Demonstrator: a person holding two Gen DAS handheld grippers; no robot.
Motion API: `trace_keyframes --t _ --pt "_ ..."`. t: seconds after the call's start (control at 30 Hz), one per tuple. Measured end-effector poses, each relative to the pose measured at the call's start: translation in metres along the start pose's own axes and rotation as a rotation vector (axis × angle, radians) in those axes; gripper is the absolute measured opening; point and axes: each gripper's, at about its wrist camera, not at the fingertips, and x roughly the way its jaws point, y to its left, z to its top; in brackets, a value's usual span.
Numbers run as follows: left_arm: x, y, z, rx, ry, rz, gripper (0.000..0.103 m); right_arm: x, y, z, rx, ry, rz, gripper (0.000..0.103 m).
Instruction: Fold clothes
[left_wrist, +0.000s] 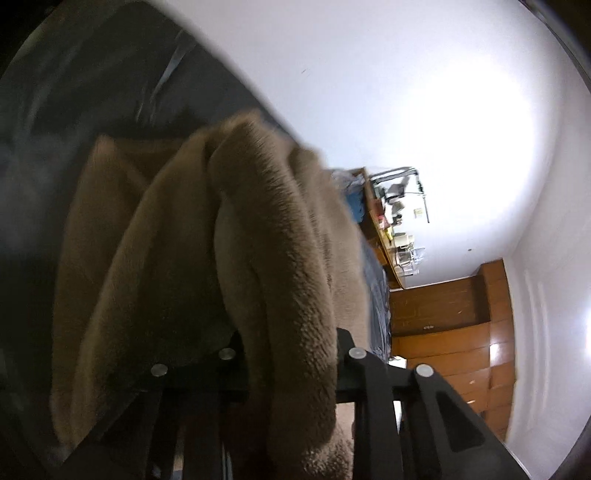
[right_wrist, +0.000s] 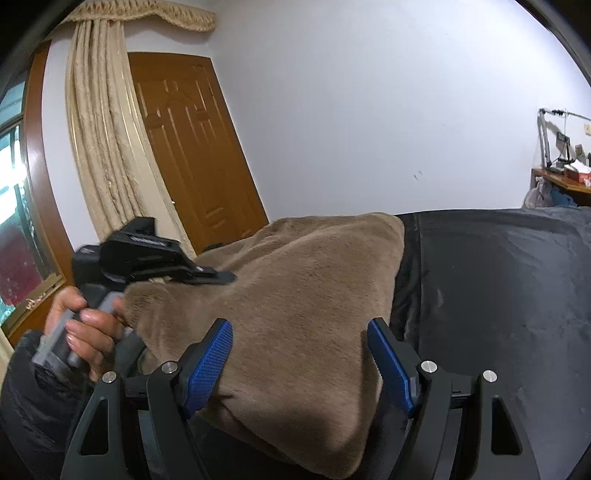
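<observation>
Left wrist view: brown fleece garment (left_wrist: 258, 258) gripped in clenched left gripper (left_wrist: 295, 354). Right gripper (right_wrist: 299, 354) spread wide, straddling cloth. Thick pile judged liable to slip, undoing fold over bed (right_wrist: 498, 295).

We get a big blown-out glare patch on the white wall (left_wrist: 461, 122), heavy fisheye bending with black corners around it, dim murky bedding (left_wrist: 74, 92) left of it, and motion blur smearing the brown fleece (left_wrist: 258, 258) below.
</observation>
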Motion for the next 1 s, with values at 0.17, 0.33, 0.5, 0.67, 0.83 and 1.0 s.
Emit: trace_keyframes --t 0.17,0.33,0.5,0.67,0.83,1.0 --pt "-0.043 -0.025 -0.012 0.146 -0.108 0.057 0.027 -0.009 0.013 -0.002 -0.087 -0.058 -0.023 0.077" --pt "-0.048 0.015 -0.029 0.115 -0.128 0.148 0.027 -0.012 0.023 -0.006 -0.148 -0.070 -0.016 0.077" --pt "-0.037 0.056 -0.038 0.060 -0.097 0.142 0.034 -0.014 0.023 -0.008 -0.144 -0.068 -0.018 0.077" --pt "-0.024 0.064 -0.043 0.081 -0.105 0.122 0.043 -0.028 0.027 0.013 -0.115 -0.104 -0.005 0.077" --pt "-0.025 0.055 -0.037 0.100 -0.127 0.120 0.053 -0.003 0.073 0.026 -0.303 0.001 0.079 0.078" --pt "-0.008 0.055 -0.030 0.115 -0.132 0.131 0.060 0.053 0.077 -0.004 -0.354 0.185 0.040 0.082"
